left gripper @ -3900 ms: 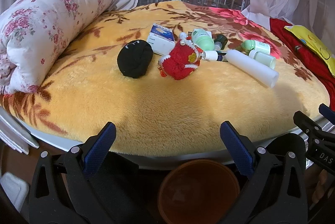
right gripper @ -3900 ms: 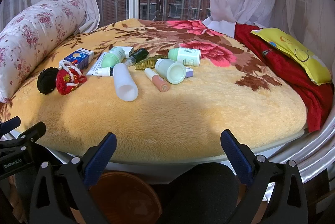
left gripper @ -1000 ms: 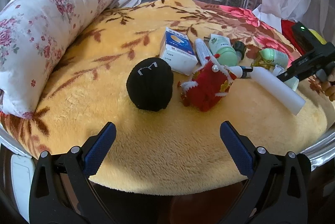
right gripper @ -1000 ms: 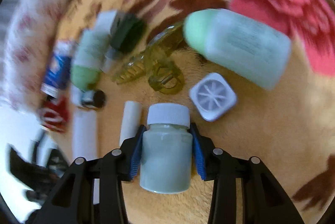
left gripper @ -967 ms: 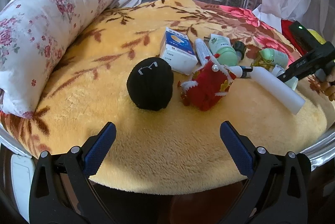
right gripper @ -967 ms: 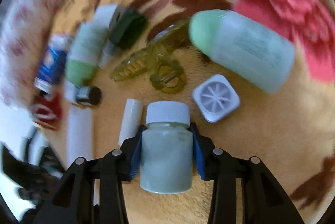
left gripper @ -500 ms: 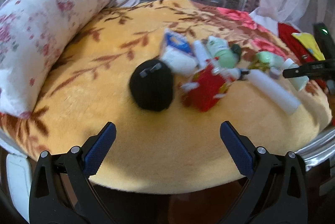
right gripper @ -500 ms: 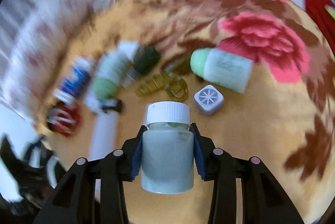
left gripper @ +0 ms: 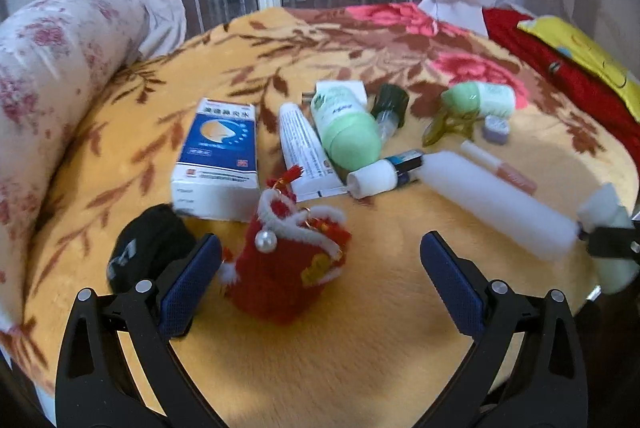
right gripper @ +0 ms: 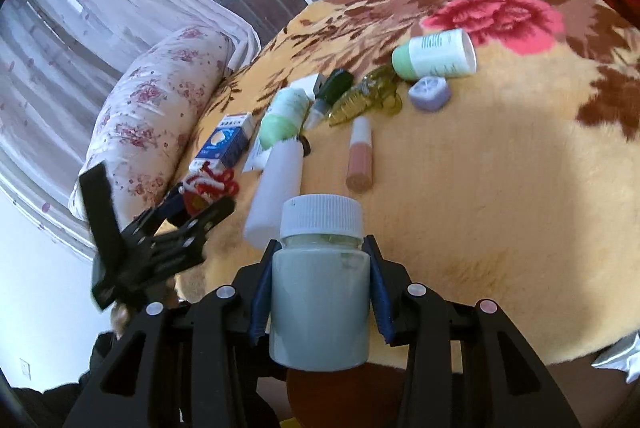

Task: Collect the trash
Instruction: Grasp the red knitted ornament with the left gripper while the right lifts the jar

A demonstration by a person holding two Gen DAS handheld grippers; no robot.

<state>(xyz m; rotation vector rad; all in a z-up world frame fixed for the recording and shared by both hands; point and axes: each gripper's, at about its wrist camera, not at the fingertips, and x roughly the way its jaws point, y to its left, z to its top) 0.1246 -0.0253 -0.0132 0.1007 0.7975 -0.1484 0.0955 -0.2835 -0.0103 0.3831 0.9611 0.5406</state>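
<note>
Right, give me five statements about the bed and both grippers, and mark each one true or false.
1. The right hand-held gripper is shut on a white-capped bottle. True.
2. The left hand-held gripper grips the red knitted pouch. False: its jaws stand open, with the pouch between them but not clamped.
3. The blue and white box lies flat on the yellow blanket. True.
4. The black knitted item sits to the right of the pouch in the left wrist view. False: it sits to its left.
5. The long white tube stands upright. False: it lies on its side.
</note>
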